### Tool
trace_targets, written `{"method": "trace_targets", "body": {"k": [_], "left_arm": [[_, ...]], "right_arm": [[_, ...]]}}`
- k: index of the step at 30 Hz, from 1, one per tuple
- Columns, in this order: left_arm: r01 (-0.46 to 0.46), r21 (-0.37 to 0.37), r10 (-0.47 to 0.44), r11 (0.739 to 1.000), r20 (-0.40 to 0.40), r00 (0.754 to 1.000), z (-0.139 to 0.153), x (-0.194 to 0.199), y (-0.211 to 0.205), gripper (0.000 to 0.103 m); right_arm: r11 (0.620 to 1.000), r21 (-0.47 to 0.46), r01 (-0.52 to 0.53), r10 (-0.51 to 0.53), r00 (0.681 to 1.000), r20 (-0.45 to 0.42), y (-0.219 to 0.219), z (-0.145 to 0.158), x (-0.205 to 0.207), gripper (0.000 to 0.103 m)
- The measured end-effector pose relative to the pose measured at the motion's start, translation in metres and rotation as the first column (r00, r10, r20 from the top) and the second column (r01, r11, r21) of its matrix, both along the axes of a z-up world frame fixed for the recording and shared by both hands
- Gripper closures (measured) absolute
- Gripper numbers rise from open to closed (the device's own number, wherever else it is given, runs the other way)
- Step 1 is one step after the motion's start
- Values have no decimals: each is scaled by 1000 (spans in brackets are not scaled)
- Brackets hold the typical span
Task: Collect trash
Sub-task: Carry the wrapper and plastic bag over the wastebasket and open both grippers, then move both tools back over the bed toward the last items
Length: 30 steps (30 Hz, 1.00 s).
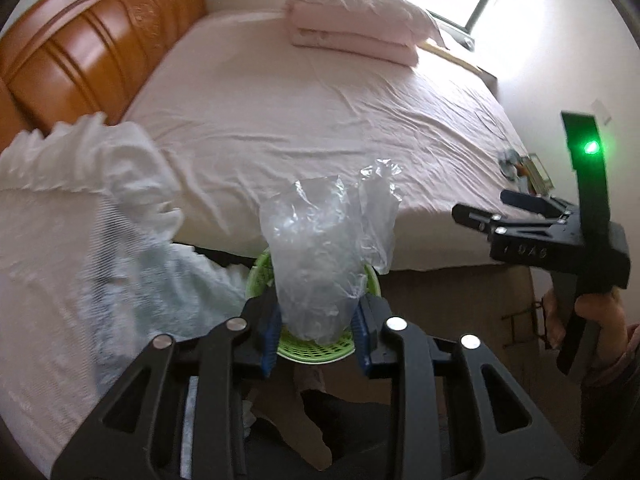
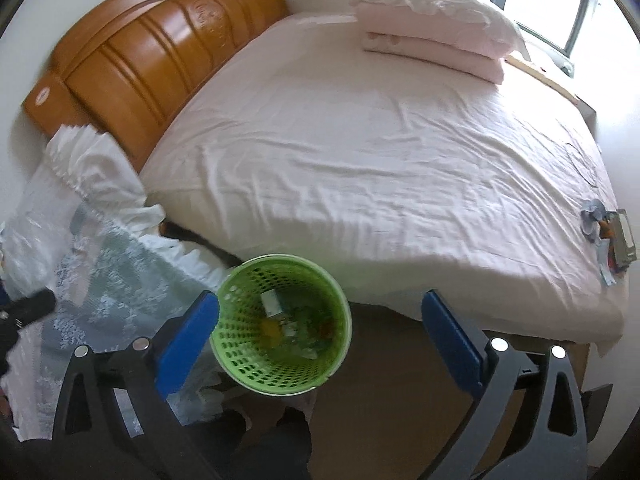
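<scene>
A crumpled clear plastic bag (image 1: 320, 248) stands between the blue pads (image 1: 269, 332) of my left gripper (image 1: 319, 328), which is shut on its lower part. Directly below it is a green perforated basket (image 1: 256, 276) on the floor beside the bed. In the right wrist view the basket (image 2: 240, 340) holds several wrappers (image 2: 288, 320). My right gripper (image 2: 320, 304) hangs above it, jaws wide open and nothing between them. In the left wrist view the right gripper (image 1: 482, 205) is off to the right, held by a hand (image 1: 592, 312). More scraps (image 2: 600, 224) lie near the bed's right edge.
The pink-sheeted bed (image 2: 360, 160) fills the middle, with an orange wooden headboard (image 2: 140, 52) and a folded quilt with pillow (image 2: 436, 28) at the far side. A white lace cloth (image 2: 100, 272) drapes furniture left of the basket. Brown floor (image 2: 392, 380) lies below.
</scene>
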<state>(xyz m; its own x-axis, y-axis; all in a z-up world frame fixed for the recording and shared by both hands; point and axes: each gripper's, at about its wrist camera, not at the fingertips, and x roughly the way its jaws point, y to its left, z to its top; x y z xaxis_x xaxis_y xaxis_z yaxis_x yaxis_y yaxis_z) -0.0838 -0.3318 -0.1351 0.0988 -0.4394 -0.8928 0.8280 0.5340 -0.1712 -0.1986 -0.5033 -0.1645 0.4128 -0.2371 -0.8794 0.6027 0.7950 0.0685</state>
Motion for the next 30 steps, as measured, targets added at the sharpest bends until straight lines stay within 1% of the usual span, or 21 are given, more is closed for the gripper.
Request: {"method": "trace_targets", "body": {"k": [1,2,3,4,6,8,12,18,25,28,29,30], "left_arm": [[17,4,-17,1000,8,1000,-1,-5,-6,54],[30,5,-30,1000,22,999,-2,-11,-11,42],[31,5,-32,999,42,999,-1,-15,-14,21],[29,-2,-29,1000,60,998,0,-19,-16,13],[37,-15,-36,999,67,997,2,-24,-19,10],[40,-12,-39,999,72,997,2,-29,-24,8],[32,-8,-31,999,78,996,3,-33,-29,8],[-5,-18,6,1000,76,997,7,-29,-20,8],[-104,-36,106,994,69,992,12,-15,4,8],[-180,-58,185,982,90,979,21,-5,26,8],[-200,-68,207,977,100,973,24,-2,34,8],[-238,-85,247,968,122,961,31,3,49,8]], "right_arm": [[1000,1,4,-4,1000,3,-3,1,-3,3],[1000,3,8,-8,1000,6,-8,2,-7,3],[1000,4,17,-17,1000,11,-13,3,-12,3],[1000,5,22,-22,1000,13,-16,2,-16,3],[999,10,31,-31,999,18,-22,2,-21,3],[999,14,34,-35,999,20,-24,2,-24,3],[999,25,30,-30,999,20,-26,-1,-31,3],[1000,26,6,-7,1000,27,-13,-1,-29,3],[998,11,-54,53,998,42,10,7,-14,3],[996,10,-91,91,994,56,24,17,0,3],[993,11,-114,113,991,73,31,24,7,3],[990,11,-138,137,987,90,38,31,15,3]]}}
